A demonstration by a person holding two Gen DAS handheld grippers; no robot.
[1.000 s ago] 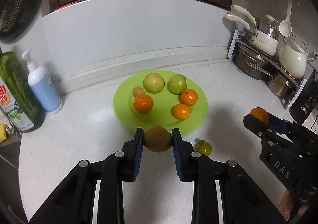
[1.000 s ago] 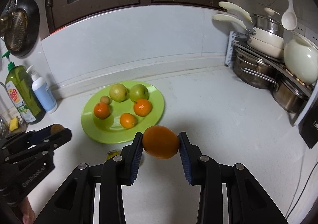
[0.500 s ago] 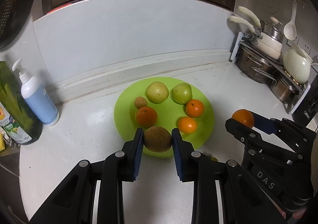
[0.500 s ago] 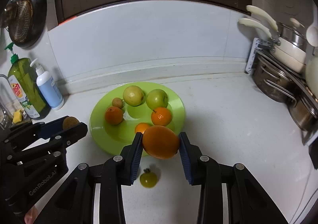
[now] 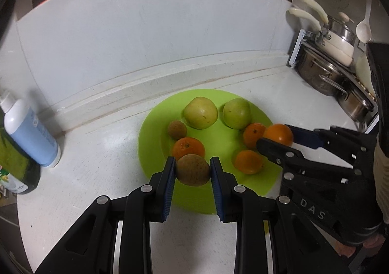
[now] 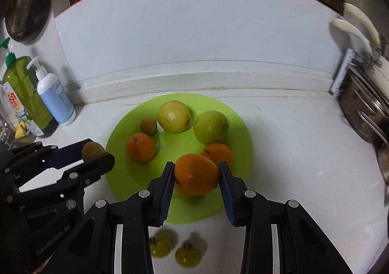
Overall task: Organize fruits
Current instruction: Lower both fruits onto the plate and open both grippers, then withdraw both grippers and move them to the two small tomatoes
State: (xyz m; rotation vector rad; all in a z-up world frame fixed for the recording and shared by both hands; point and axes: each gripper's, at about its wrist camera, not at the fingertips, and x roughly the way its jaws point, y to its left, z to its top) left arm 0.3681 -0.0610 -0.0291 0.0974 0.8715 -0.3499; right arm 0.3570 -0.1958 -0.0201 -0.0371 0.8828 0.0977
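Note:
My left gripper (image 5: 192,170) is shut on a brown round fruit (image 5: 192,169) and holds it over the near left part of the green plate (image 5: 150,133). My right gripper (image 6: 196,174) is shut on an orange (image 6: 196,174) over the plate's near part (image 6: 238,128). On the plate lie two green apples (image 6: 173,116), several oranges (image 6: 141,147) and a small brown fruit (image 6: 148,126). Each gripper shows in the other's view: the left (image 6: 93,152) and the right (image 5: 277,138).
Two small yellow fruits (image 6: 160,246) (image 6: 187,255) lie on the white counter in front of the plate. A blue pump bottle (image 6: 56,99) and a green soap bottle (image 6: 24,94) stand at the left. A rack of pots (image 5: 328,65) stands at the right.
Both grippers have moved forward with their fruits, from in front of the plate to over its near part. The two grippers have drawn closer together.

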